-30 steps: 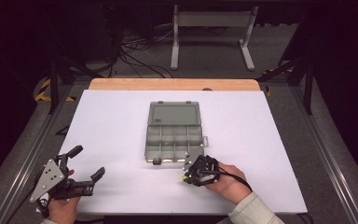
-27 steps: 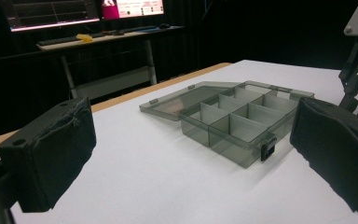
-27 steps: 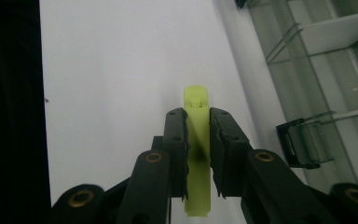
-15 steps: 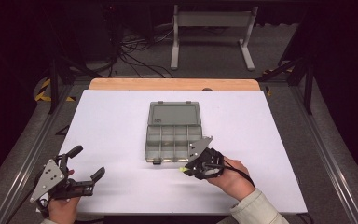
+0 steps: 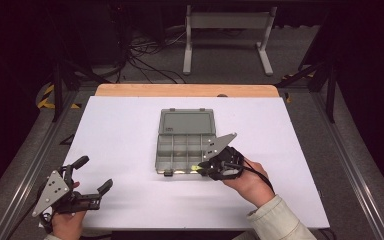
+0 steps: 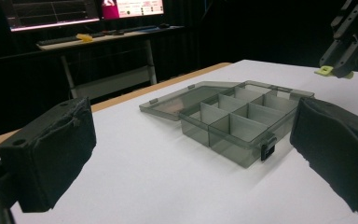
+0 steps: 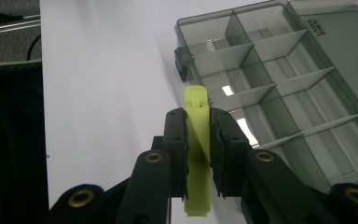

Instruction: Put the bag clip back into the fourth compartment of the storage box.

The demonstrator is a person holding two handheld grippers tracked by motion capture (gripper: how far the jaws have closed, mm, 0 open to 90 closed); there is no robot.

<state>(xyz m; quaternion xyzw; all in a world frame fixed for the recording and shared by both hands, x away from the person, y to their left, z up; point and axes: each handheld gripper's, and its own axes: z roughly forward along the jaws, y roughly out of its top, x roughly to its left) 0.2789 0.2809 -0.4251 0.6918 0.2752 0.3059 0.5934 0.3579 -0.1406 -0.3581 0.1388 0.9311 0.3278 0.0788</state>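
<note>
Right gripper view: right gripper clenched on flat lime-green plastic piece, just before open smoky-grey plastic compartment box, probably for dropping inside. Left gripper released, apart from box, holds nothing.

Black two-jaw claw, grey three-cornered plate, trailing black cable, pale beige sleeve
</note>
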